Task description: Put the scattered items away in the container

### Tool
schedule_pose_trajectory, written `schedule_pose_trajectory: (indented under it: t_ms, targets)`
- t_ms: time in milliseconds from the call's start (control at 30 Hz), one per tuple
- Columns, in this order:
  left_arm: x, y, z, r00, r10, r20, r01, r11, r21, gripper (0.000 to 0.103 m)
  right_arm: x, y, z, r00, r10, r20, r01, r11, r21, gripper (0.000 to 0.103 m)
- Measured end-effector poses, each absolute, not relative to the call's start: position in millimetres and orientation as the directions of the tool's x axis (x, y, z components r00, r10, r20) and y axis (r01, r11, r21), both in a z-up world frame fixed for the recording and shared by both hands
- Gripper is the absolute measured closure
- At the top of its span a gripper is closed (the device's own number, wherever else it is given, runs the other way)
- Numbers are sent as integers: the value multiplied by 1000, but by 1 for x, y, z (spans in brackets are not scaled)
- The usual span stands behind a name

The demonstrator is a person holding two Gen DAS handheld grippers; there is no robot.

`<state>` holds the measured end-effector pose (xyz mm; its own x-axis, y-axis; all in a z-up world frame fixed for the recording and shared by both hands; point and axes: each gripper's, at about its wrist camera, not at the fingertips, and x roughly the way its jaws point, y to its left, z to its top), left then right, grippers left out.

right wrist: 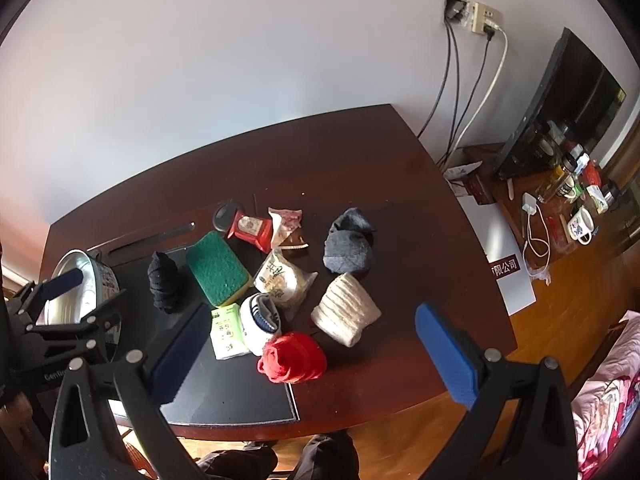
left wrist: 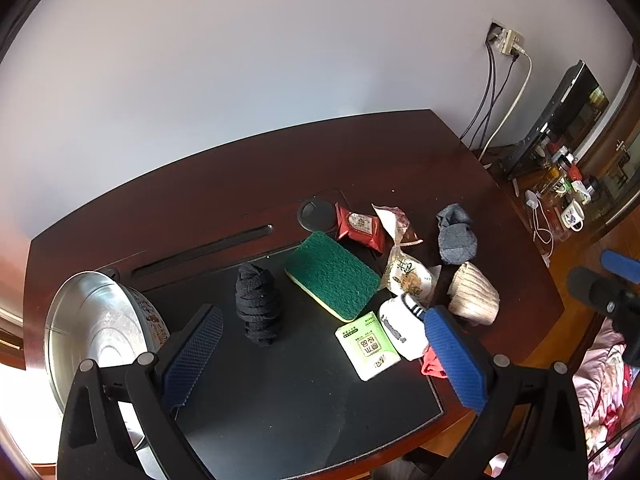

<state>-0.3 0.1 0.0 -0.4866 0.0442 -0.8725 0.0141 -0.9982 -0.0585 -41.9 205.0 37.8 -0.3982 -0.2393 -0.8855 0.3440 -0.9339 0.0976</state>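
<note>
Left wrist view: left gripper [left wrist: 320, 350] wide open, nothing between the blue pads, held above the black desk mat [left wrist: 280, 392]. Metal tin [left wrist: 92, 328], the container, sits at the mat's left edge, tilted toward the camera, inside bare. Scattered on the dark wooden table [left wrist: 224, 200]: black rolled sock [left wrist: 259, 306] alone near mat centre; green scouring sponge [left wrist: 332, 274] just right of it; red snack packet [left wrist: 360, 226] behind the sponge; green tissue pack [left wrist: 367, 345] touching a white sock [left wrist: 402, 326]; beige ribbed sock [left wrist: 474, 294] and grey sock [left wrist: 456, 236] further right. Right wrist view: right gripper [right wrist: 320, 352] also wide open and holding nothing, hovering over the red sock [right wrist: 292, 357], which lies at the mat's right edge, just in front of the white sock [right wrist: 260, 320]. Cream snack bag [right wrist: 280, 278] sits between sponge [right wrist: 218, 268] and beige sock [right wrist: 346, 309]. Left gripper [right wrist: 76, 296] visible at far left, over the tin [right wrist: 90, 280].
</note>
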Motion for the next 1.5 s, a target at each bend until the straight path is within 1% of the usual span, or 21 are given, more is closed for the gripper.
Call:
schedule_pose_trajectory:
  t_ms: [267,533,1500]
  targets:
    - [0,-2,-3,-504,62,-862,21,-996,-84,1,-34,196,26,-410,-205,-889,380,-924,38,0]
    - [2,-1,-1,-506,64,-860,17,-996,-84,1,-32,192,9,-378,-204,-903,395,-918,42,0]
    - [3,-1,-2,-498,59,-865,20,-997,-80,1,-35,202,-7,-383,-177,-907,371,-928,24,0]
